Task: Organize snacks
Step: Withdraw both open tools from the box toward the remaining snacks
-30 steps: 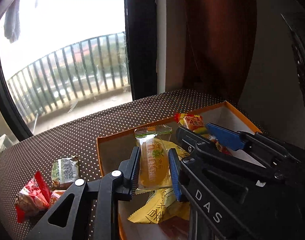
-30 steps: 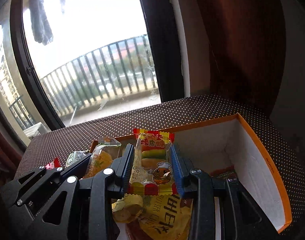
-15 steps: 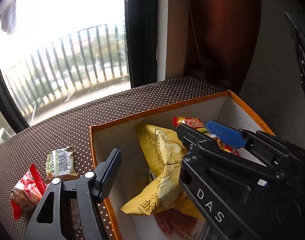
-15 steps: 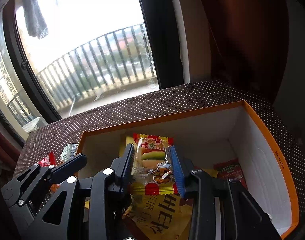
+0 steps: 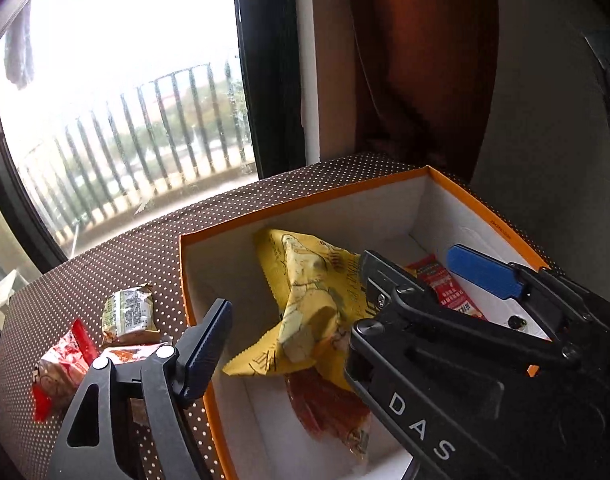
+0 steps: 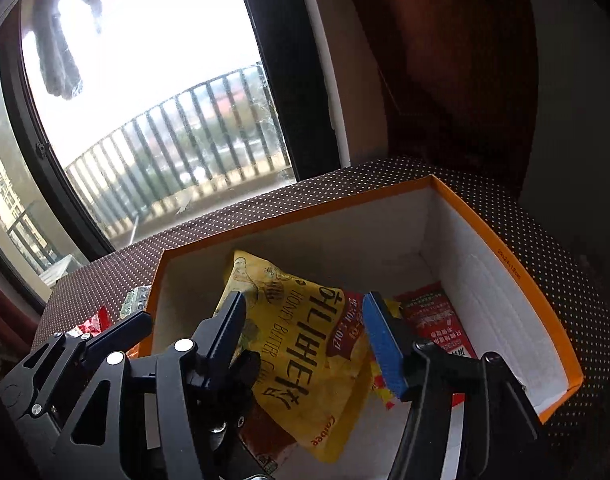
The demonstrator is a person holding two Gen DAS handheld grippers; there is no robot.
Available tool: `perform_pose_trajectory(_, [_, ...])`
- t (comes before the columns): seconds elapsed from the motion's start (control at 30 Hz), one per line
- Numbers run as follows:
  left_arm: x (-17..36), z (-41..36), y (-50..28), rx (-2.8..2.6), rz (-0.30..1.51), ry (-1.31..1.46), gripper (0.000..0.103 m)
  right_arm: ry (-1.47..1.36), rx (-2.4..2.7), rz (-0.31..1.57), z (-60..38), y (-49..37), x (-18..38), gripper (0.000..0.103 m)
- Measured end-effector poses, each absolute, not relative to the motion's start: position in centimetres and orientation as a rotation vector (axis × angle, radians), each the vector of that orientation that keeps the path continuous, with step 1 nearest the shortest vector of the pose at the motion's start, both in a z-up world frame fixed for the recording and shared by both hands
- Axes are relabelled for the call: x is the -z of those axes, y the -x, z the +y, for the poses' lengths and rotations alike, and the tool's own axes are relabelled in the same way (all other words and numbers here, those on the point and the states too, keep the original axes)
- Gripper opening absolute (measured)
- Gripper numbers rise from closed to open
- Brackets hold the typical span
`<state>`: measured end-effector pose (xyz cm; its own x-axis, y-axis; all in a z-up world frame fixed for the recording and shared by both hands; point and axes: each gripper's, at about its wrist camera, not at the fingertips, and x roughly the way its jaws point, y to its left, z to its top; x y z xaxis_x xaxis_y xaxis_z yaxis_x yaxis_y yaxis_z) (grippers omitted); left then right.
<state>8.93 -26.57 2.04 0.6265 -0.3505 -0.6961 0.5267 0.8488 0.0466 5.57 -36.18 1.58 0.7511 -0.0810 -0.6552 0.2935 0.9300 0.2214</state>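
Both grippers empty over the orange box, loose snacks waiting outside it.

The right gripper (image 6: 305,338) hangs with its jaws apart above the yellow chip bag (image 6: 301,360) inside the orange box (image 6: 505,264); the left gripper (image 5: 289,316) is spread too, straddling the box's left wall, holding nothing. Out at nine o'clock on the dotted tabletop (image 5: 105,264) lie the green-label packet (image 5: 128,314) and the red wrappers (image 5: 61,364), touching each other. I'd swing the left one over, pinch a single packet by its middle, and lift clear of the rim before dropping it in.
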Motion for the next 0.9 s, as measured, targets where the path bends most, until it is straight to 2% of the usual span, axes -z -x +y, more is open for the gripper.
perform_pose_trajectory(0.2, [-1.7, -25.8, -7.3, 0.511, 0.716, -0.246, 0.086, -0.297, 0.245, 0.691, -35.5, -3.6, -1.6, 0.079])
perform_pose_trajectory(0.5, [-2.5, -23.8, -4.8, 0.505, 0.664, -0.23, 0.091, -0.258, 0.257, 0.66, -33.5, -0.8, -2.5, 0.087])
perform_pose_trajectory(0.63, [-2.9, -22.3, -4.0, 0.47, 0.635, -0.222, 0.099, -0.238, 0.246, 0.639, -31.9, -0.2, -3.0, 0.089])
perform_pose_trajectory(0.9, [-3.0, -18.3, -3.0, 0.451, 0.625, -0.187, 0.1, -0.193, 0.209, 0.619, -28.0, 0.7, -3.6, 0.09])
